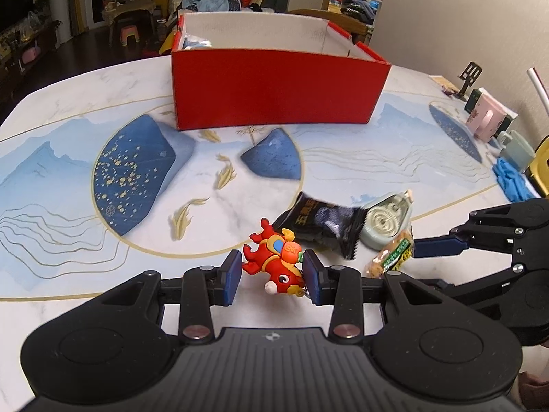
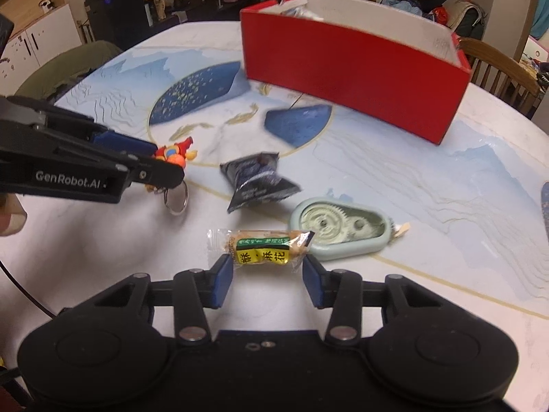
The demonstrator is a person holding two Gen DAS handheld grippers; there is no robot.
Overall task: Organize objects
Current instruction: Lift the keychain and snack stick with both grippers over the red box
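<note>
The left hand-held gripper (image 1: 271, 276) clamped the red toy keychain (image 1: 274, 261), while the right hand-held gripper (image 2: 267, 276) stood around the snack packet (image 2: 264, 249) on the tabletop (image 2: 429, 213), its pads (image 2: 223, 279) apparently not yet pressing.

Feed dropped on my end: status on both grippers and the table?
Left gripper shut on red toy keychain. Right gripper open around snack packet, pads not touching. Red box ahead, path clear.

"GenRobot.AI" on left gripper (image 2: 164, 168), "麻花" on snack wrapper (image 2: 262, 249)
</note>
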